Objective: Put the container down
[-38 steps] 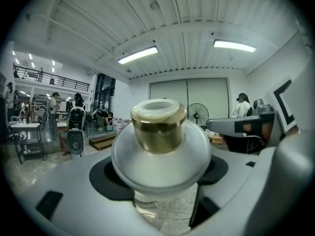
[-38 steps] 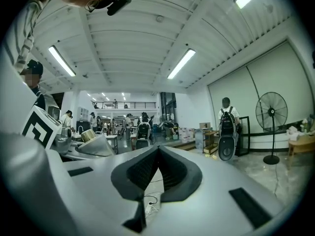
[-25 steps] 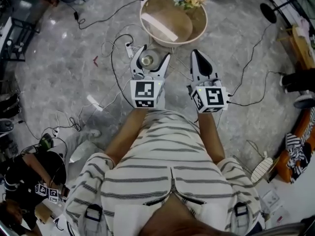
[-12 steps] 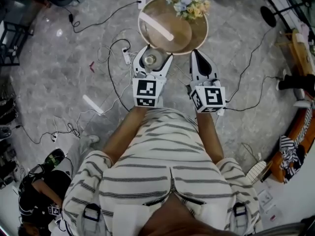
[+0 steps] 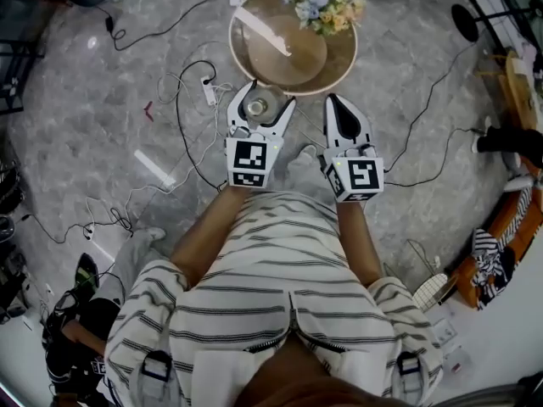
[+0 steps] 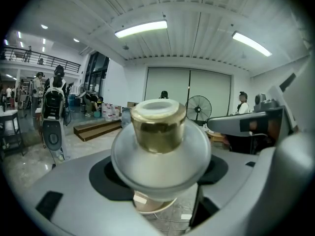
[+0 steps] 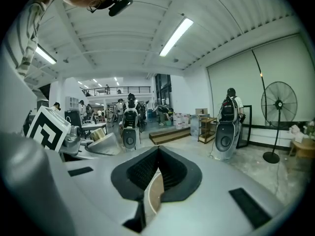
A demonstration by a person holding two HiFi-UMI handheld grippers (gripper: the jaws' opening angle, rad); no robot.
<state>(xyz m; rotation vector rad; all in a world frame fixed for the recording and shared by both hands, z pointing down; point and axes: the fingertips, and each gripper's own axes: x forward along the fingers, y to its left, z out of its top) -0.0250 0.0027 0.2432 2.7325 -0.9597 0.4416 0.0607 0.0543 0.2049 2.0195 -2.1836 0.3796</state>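
Left gripper [image 5: 261,100]: jaws clamped on either side of the container's frosted body.
Container [image 5: 254,105]: a pale, rounded jar with a gold lid [image 6: 158,124], upright in the jaws. It is in the air on the person's side of the round table, just short of its near rim and not resting on it.
Right gripper [image 5: 336,105]: jaws pressed together with nothing between them. It is also at the table's near rim, level with the left gripper and a little apart from it.
Round table [image 5: 341,58]: brown top with a light rim, straight ahead of both grippers.
Flowers [image 5: 327,5]: on the table's far side, toward the right.
Cables [image 5: 180,100]: strewn over the grey floor left of the table, with a power strip [image 5: 209,93] near its left rim.
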